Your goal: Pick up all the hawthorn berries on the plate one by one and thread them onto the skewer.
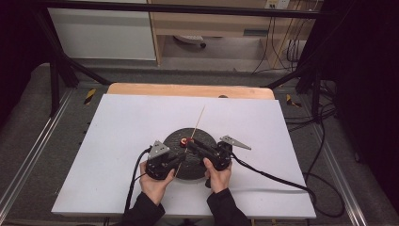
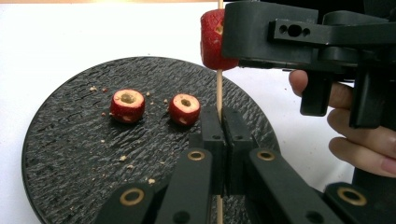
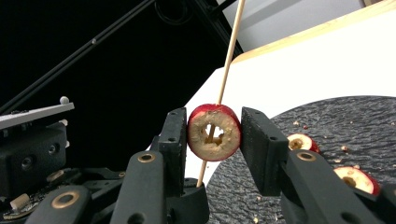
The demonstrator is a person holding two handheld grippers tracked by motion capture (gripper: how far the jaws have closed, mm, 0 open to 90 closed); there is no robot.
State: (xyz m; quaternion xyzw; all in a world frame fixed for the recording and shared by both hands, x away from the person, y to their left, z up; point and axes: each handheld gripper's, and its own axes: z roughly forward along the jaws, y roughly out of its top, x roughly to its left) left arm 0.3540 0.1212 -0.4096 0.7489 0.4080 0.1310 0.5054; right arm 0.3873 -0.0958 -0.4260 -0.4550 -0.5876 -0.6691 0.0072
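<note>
Your left gripper [image 2: 219,133] is clamped on the wooden skewer [image 2: 219,91], holding it upright over the black slate plate [image 2: 70,154]. Your right gripper [image 3: 214,135] is squeezed on a cored red fruit [image 3: 214,132], and the skewer already runs through its hollow centre, so you are partway through threading this piece down the stick. In the high view the two grippers meet at the plate's 6 o'clock edge, with the stick's free end pointing toward 1 o'clock.

Two more cored fruits [image 2: 127,105] and [image 2: 184,109] lie on the plate, near its centre toward 12 o'clock, just beside each other but apart.

Next, I judge, you slide the held fruit straight along the stick toward your left jaws. Keep the stick steady and the push in line, or the thin wood may bend or split the fruit's wall.
</note>
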